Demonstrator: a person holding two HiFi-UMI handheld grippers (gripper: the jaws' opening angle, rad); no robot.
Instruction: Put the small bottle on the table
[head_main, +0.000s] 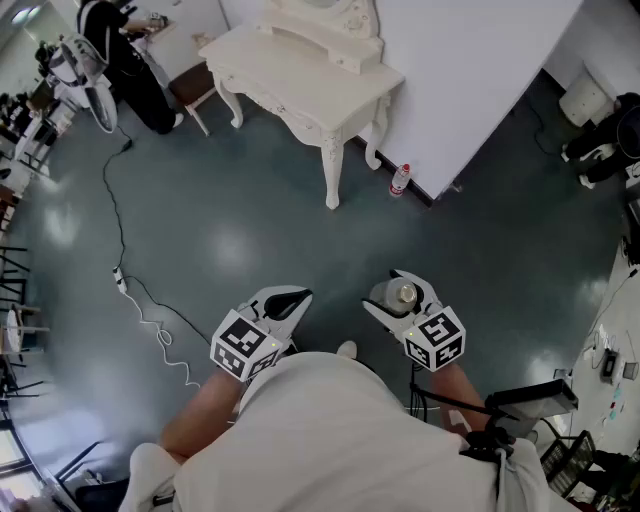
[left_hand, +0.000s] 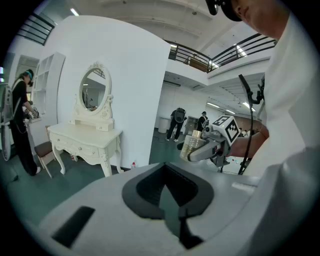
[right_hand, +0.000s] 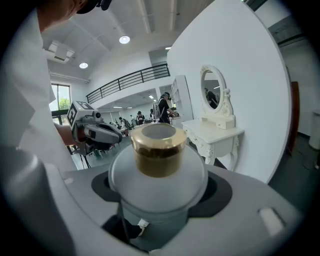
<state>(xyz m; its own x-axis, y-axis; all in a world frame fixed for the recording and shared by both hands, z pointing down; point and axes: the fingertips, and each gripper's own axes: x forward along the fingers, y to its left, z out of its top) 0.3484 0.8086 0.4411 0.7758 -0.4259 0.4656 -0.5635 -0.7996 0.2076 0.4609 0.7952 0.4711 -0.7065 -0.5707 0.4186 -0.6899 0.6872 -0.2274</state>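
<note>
A small frosted bottle (head_main: 399, 295) with a gold cap (right_hand: 158, 147) sits between the jaws of my right gripper (head_main: 392, 292), which is shut on it and holds it upright above the dark floor. It also shows in the left gripper view as the bottle (left_hand: 192, 143). My left gripper (head_main: 288, 300) is beside it to the left, its jaws together with nothing in them (left_hand: 169, 187). The white dressing table (head_main: 300, 70) stands some way ahead against the white wall, its top bare in front of the mirror (left_hand: 95, 95).
A plastic water bottle (head_main: 400, 180) stands on the floor by the wall, right of the table's leg. A cable (head_main: 130, 290) snakes over the floor at the left. A person in black (head_main: 125, 50) and a chair (head_main: 190, 85) are at the far left.
</note>
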